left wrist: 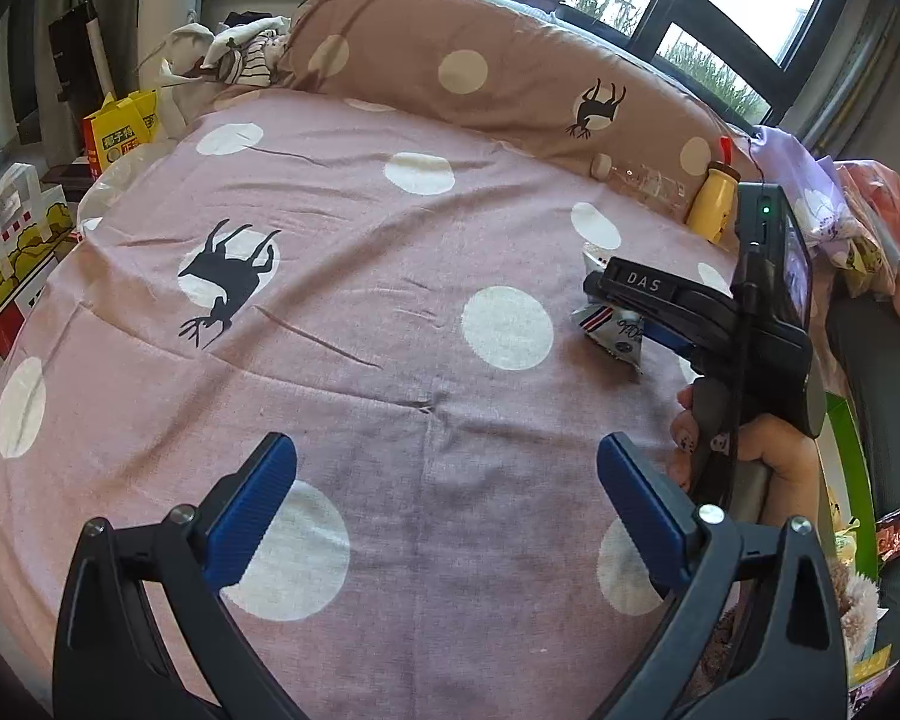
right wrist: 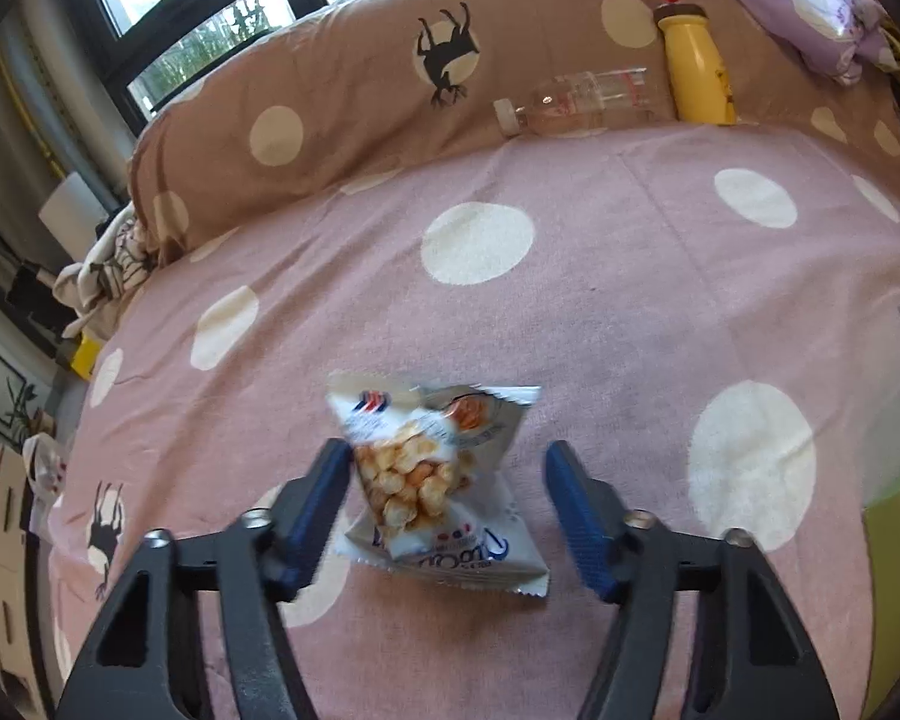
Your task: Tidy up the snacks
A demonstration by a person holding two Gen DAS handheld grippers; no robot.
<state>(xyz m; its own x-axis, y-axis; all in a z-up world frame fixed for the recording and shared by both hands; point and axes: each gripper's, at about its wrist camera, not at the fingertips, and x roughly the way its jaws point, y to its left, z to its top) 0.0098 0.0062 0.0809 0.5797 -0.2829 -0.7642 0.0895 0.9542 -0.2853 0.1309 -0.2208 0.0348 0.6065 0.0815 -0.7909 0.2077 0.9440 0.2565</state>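
Straddling light, crinkly, crushable snack packet (right wrist: 438, 474) mid-bed with right gripper (right wrist: 450, 510) fingers wide, gripping nothing; left gripper (left wrist: 447, 504) likewise gaping, empty; pinching puffed middle gently.

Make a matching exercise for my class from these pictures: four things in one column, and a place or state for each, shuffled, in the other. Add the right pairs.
Things
1. snack bag
2. yellow bottle
3. clear bottle
4. left gripper

Places or states
A. lying on its side along the pillow
B. open over bare bedspread
C. between the open right gripper's fingers
D. standing against the pillow, red straw on top

Pairs: 1-C, 2-D, 3-A, 4-B
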